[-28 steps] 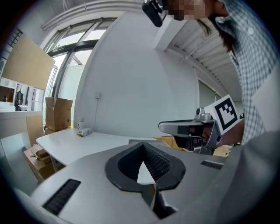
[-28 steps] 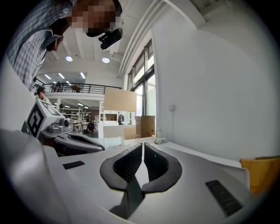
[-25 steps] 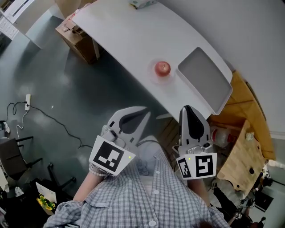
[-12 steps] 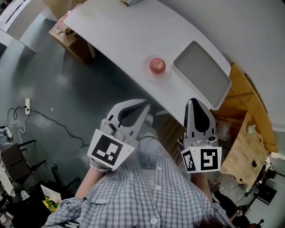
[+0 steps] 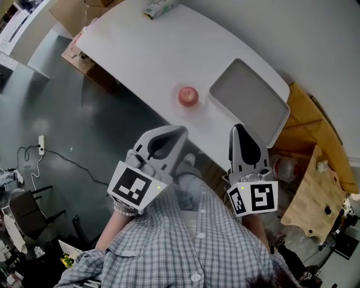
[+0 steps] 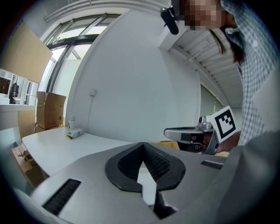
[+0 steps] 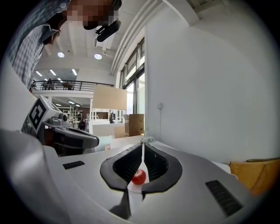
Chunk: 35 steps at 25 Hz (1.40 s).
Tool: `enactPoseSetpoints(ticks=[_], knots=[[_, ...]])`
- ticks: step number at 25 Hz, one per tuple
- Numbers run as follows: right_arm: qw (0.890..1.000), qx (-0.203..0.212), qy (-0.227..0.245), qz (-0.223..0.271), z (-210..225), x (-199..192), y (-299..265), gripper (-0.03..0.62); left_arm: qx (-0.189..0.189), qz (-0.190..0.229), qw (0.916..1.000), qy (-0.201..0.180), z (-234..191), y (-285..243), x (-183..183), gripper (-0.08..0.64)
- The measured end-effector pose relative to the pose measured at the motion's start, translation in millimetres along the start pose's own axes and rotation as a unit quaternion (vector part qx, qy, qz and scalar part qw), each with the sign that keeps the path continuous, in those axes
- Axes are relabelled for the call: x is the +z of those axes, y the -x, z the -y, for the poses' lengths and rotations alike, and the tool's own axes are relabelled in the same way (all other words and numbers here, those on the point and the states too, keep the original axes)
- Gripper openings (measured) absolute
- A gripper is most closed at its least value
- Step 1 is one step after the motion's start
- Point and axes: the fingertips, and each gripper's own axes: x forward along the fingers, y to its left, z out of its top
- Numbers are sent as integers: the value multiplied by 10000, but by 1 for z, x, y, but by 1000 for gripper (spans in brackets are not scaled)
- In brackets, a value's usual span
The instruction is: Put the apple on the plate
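Note:
A red apple [image 5: 188,95] rests on a small pale round plate [image 5: 189,106] near the front edge of the white table [image 5: 135,50]. Both grippers hang short of that edge, close to my body. My left gripper [image 5: 183,130] is shut and holds nothing, below and just left of the apple. My right gripper [image 5: 236,127] is shut too, below and to the apple's right. In the right gripper view the apple [image 7: 139,176] shows far off through the gap under the closed jaws [image 7: 143,142]. The left gripper view shows its shut jaws [image 6: 142,144] and bare table, no apple.
A grey rectangular tray [image 5: 249,101] lies right of the apple. A tissue pack [image 5: 159,8] sits at the table's far end. Cardboard boxes [image 5: 79,50] stand on the floor at the left, a wooden bench [image 5: 315,191] at the right, and a power strip [image 5: 41,143] on the floor.
The table, apple and tray have slid left and down in the head view, so the grippers now lie nearer the table's edge. Both grippers stay shut.

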Motion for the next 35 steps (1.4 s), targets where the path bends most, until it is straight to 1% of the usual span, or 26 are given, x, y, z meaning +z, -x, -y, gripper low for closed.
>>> enactPoseSetpoints(ticks=[4,9,15,18,21,27,32,35], knots=[[10000,16,9,-32,23,-1,-2,29,41,-70,9999,-68,2,-25,12,9],[10000,38,-54,-42,48,-6,-7,29,120,-92,9999,-3,2,-52,16,9],[9998,77,-84,-142,68,-20,-6,29,54,-94,9999,-53,3,-82,17,9],[9997,12,-117,-233,72,-27,-7,29,-14,-228,9997,-113,0,-92,14,9],[9991,-123,-271,-296,78,-33,-8,29,-109,-383,9991,-177,-6,-101,12,9],[9975,-241,-408,-530,84,-47,-20,29,-337,-518,9978,-227,-19,-125,10,9],[9942,-272,-626,-834,79,-58,-43,29,-466,-707,9963,-159,-43,-135,6,9],[9911,-223,-811,-1029,70,-68,-60,29,-444,-868,9951,-169,-67,-137,0,9]])
